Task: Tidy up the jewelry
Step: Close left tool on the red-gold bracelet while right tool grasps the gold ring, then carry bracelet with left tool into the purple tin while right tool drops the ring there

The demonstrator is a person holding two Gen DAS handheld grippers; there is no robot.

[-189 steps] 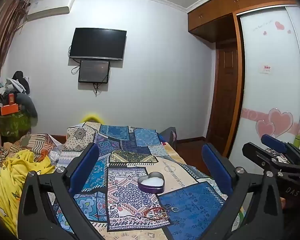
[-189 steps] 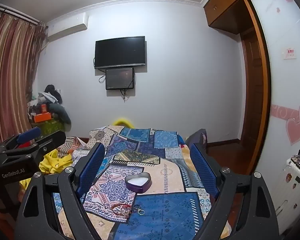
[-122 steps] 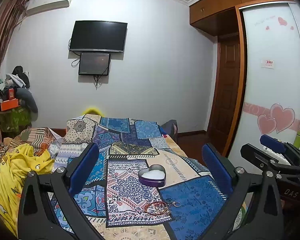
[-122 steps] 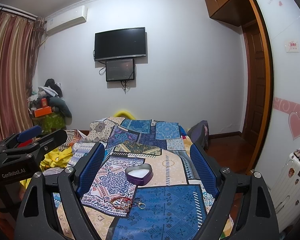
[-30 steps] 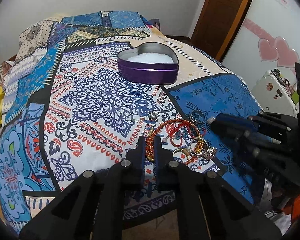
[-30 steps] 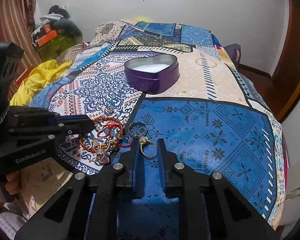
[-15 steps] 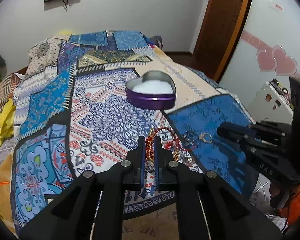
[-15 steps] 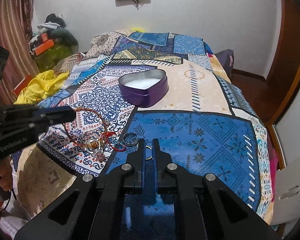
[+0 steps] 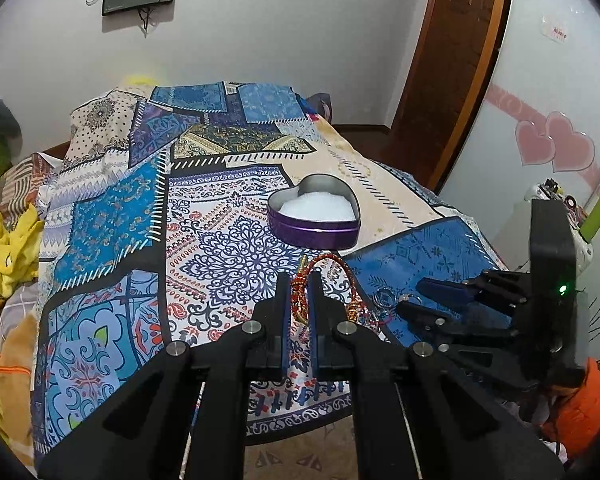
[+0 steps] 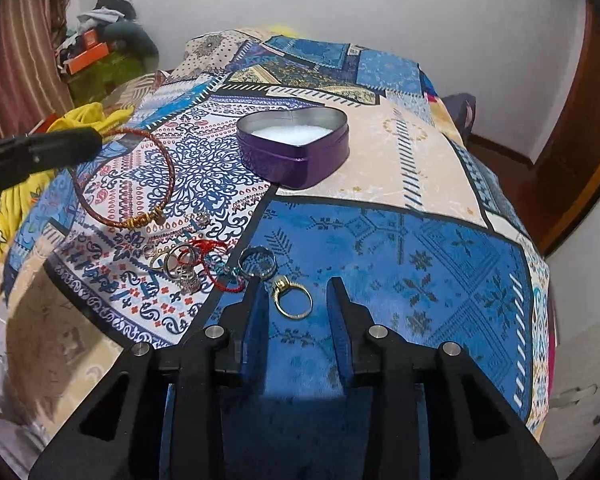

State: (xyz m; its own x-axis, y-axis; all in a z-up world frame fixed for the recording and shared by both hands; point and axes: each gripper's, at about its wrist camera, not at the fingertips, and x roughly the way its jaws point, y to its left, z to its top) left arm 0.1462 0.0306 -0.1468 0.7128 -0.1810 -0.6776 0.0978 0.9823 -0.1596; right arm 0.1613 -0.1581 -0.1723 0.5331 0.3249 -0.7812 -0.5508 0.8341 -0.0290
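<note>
Patchwork-print bedspread (image 10: 400,248) in blue, cream and paisley is covering the bed; the purple heart-shaped tin (image 10: 294,146) with white lining is sitting mid-bed. Left of the tin, yellow cloth (image 9: 4,248) is bunching at the bed edge. Left gripper (image 9: 299,280) is pinching the red-and-gold cord bracelet (image 10: 128,176), lifted clear of the spread, nearer than the tin. Loose rings and red thread (image 10: 192,260) are lying beside it. Right gripper (image 10: 298,284) is hovering with fingers spread around the gold ring (image 10: 294,300) lying flat. Right of the tin: wooden door (image 9: 448,64), pink heart decals (image 9: 556,148). No readable writing.
</note>
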